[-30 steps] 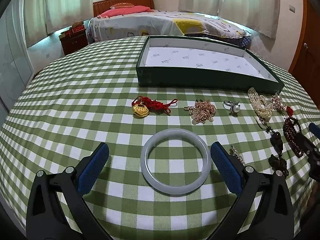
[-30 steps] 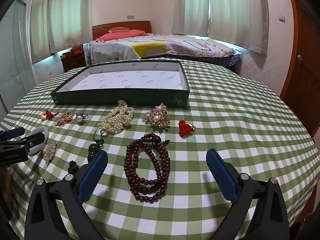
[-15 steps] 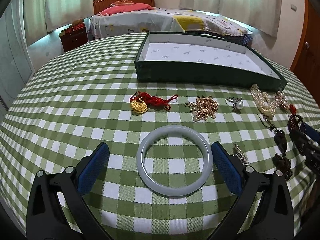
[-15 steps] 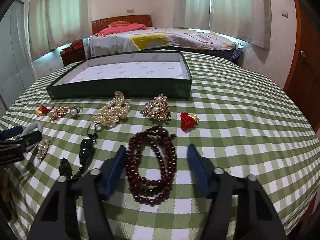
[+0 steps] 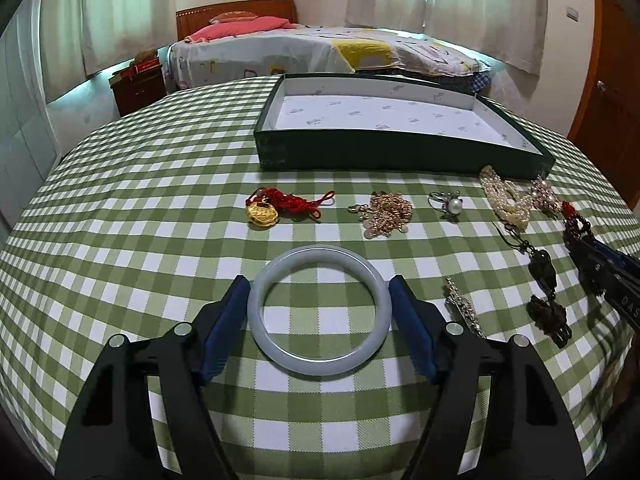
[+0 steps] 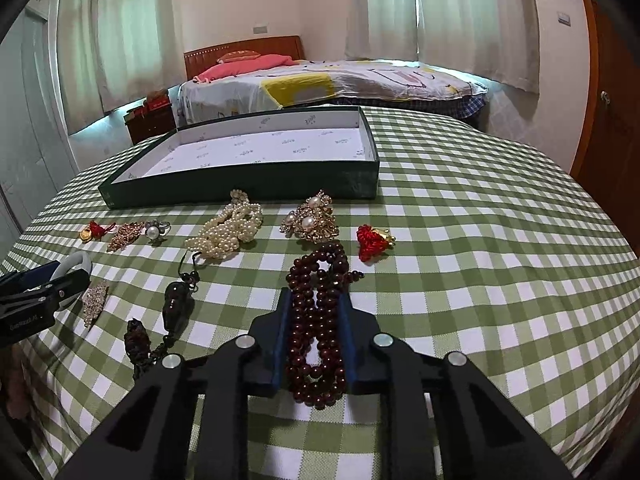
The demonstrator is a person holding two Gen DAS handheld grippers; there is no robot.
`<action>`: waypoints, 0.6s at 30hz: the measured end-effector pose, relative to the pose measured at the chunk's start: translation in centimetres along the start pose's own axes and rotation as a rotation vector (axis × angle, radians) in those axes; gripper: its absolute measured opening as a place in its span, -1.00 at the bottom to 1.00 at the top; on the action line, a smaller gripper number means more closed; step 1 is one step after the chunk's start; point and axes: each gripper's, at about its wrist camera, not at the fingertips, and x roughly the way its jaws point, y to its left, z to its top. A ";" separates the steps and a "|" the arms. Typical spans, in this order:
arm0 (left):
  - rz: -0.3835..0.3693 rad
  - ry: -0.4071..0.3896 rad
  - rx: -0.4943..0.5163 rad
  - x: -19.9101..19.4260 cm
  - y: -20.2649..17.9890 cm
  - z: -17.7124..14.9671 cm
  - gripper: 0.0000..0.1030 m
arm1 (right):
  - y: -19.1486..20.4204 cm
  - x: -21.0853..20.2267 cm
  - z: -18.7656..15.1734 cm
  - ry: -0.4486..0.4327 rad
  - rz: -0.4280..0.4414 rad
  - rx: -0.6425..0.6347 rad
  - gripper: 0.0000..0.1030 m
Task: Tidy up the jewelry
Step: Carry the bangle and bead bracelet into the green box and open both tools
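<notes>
Bedroom setting, round table (image 5: 120, 208) under a green-and-white checked cloth, bed (image 5: 320, 52) with a pink pillow behind it, curtained windows, wooden door at right. Left gripper (image 5: 319, 300): blue pads have just been closing and now sit against both outer sides of the pale jade bangle (image 5: 319, 306), which lies flat on the cloth between them; contact looks made on each side. Right gripper (image 6: 316, 332): jaws have just been closing too, now narrow, pinching the dark red bead strand (image 6: 318, 320) bunched up between the pads, its far loop sticking out past the fingertips. Both grippers angle down toward the table, side by side; each shows at the edge of the other's view. Just beyond the bangle: gold charm on red cord (image 5: 280, 208), gold chain pile (image 5: 386, 214), pearl ring (image 5: 450, 204). Right of the bangle, a small rhinestone piece (image 5: 464, 308) and dark carved pendants (image 5: 544, 292). Beyond the beads: pearl necklace heap (image 6: 228, 230), gold pearl brooch (image 6: 312, 220), red knot charm (image 6: 374, 240). Farther back, the dark green open box (image 6: 248, 186) with white printed lining, nothing in it, well apart from both grippers.
</notes>
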 end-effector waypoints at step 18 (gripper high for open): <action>-0.025 -0.046 -0.014 -1.4 0.0 0.4 0.34 | 0.2 -1.4 0.3 -0.050 0.007 0.000 -0.76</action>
